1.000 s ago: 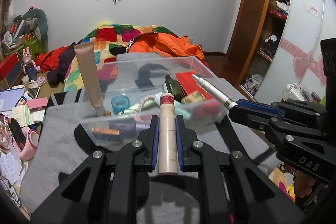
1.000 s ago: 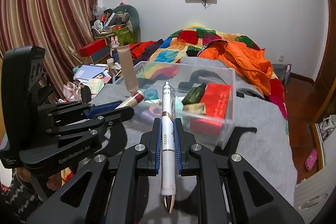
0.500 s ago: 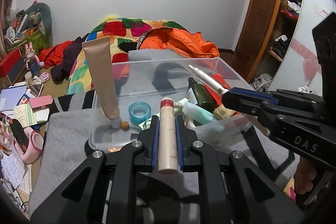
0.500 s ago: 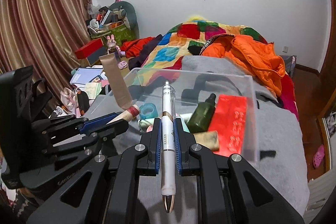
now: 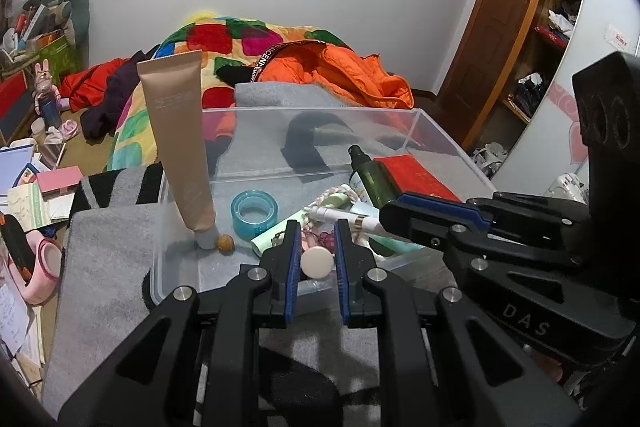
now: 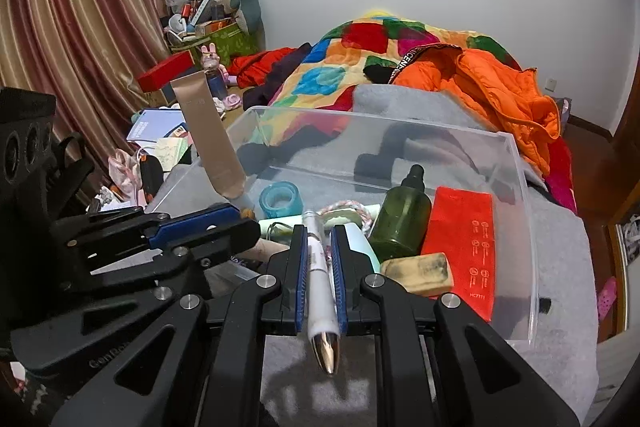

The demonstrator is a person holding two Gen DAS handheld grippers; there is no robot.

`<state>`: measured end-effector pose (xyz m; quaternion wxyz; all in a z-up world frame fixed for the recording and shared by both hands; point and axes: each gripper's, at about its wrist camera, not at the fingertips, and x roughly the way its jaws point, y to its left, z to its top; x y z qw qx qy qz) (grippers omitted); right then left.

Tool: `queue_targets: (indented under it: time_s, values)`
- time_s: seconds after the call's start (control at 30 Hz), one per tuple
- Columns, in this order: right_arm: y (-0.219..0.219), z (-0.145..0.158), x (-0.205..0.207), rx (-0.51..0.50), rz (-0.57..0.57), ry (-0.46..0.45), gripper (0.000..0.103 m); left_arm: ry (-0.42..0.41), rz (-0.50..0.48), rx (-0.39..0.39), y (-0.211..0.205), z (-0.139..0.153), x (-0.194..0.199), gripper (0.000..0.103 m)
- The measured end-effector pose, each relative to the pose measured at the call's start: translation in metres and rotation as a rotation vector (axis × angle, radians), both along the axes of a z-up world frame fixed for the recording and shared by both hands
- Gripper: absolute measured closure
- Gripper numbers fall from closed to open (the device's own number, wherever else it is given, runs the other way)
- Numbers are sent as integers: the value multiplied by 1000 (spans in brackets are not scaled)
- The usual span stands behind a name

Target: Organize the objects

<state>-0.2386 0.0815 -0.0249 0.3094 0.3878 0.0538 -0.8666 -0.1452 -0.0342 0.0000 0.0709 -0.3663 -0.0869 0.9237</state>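
A clear plastic box [image 5: 440,131] [image 6: 516,163] sits on a grey blanket. It holds a tall tan tube [image 5: 176,139] [image 6: 208,139], a blue tape roll [image 5: 254,211] [image 6: 280,201], a green bottle [image 5: 370,179] [image 6: 402,219], a red packet [image 5: 416,175] [image 6: 464,239] and a beige block [image 6: 418,269]. My left gripper [image 5: 316,227] [image 6: 248,227] is shut on a cream tube [image 5: 317,261], seen end-on above the box's near wall. My right gripper [image 6: 319,231] [image 5: 390,217] is shut on a white pen [image 6: 320,267] [image 5: 344,217], whose tip reaches over the box's contents.
The two grippers sit side by side, close together, at the box's near edge. Behind the box lie a colourful quilt [image 6: 360,59] and an orange jacket [image 5: 340,71]. Papers, boxes and toys crowd the floor at the left [image 5: 32,195]. A wardrobe [image 5: 560,27] stands at the right.
Both grippers have moved forward towards the box and tipped downward, each still shut on its item. The box now fills more of each view, and the cream tube shows end-on.
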Motion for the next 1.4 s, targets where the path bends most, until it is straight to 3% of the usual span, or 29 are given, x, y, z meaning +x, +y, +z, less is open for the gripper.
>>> queue_targets:
  time_s: [0.33,0.43,0.53,0.63,0.77,0.87,1.0,1.4]
  values:
    - [24,18,20,-56,-19,15,92,40,24,-25,0,16,27,88]
    - [30,24,29,-62,-22,33,84,49,29,-33,0,18,37,86]
    - [35,28,40,-74,-25,58,64,61,34,-42,1,20,47,75]
    - [39,33,51,-68,-34,92,57,73,38,-52,4,24,57,69]
    - [49,36,63,-78,-54,117,44,91,48,-59,5,27,71,46]
    - [56,37,70,-80,-71,140,36,104,47,-73,9,27,81,35]
    - [60,33,79,-66,-78,152,28,111,47,-81,14,26,89,21]
    - [72,15,86,-56,-102,113,25,98,53,-71,20,16,99,12]
